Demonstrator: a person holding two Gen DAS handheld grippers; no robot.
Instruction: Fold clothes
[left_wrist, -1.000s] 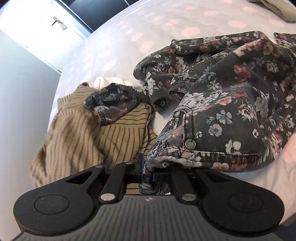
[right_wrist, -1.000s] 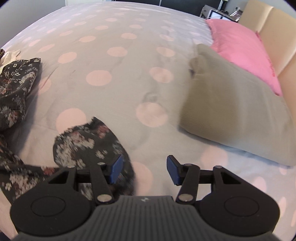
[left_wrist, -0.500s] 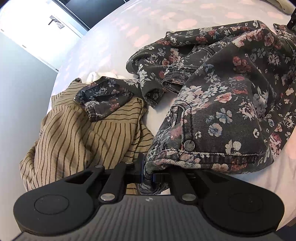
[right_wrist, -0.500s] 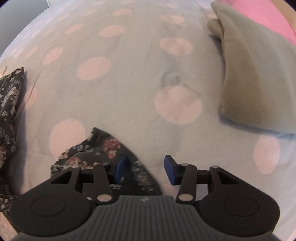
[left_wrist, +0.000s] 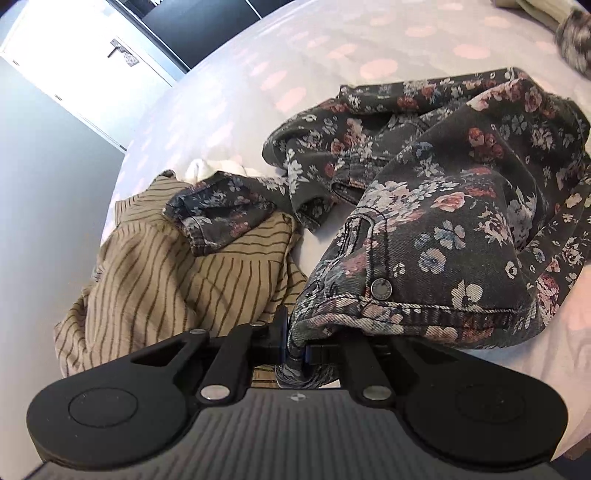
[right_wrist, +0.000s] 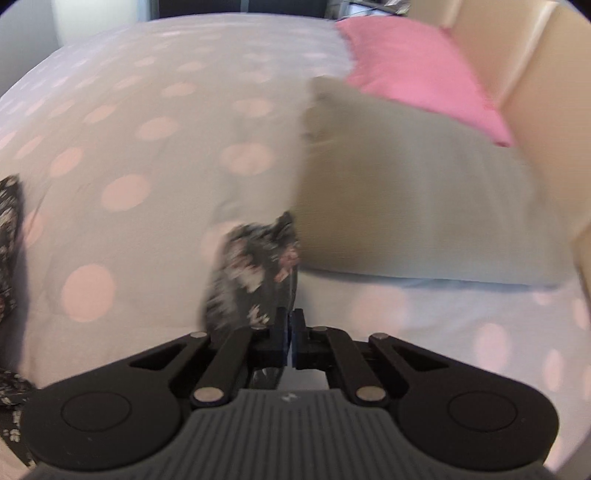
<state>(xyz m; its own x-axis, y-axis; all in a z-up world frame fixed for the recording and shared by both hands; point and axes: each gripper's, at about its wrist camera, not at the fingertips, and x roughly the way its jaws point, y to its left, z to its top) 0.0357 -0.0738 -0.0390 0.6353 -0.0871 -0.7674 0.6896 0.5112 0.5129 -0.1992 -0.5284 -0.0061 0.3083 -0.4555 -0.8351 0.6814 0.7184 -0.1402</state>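
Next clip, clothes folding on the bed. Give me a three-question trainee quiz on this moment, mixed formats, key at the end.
1. True or false: the left gripper is shut on the floral denim jacket.
2. What lies under the jacket's cuff? A) pink pillow B) tan striped garment C) grey pillow
3. Fill in: the right gripper pinches a corner of ____ fabric.

Key
1. True; hem fabric sits between its fingers.
2. B, the tan striped garment.
3. Floral: the blurred corner rises from closed jaws, in front of the grey pillow.
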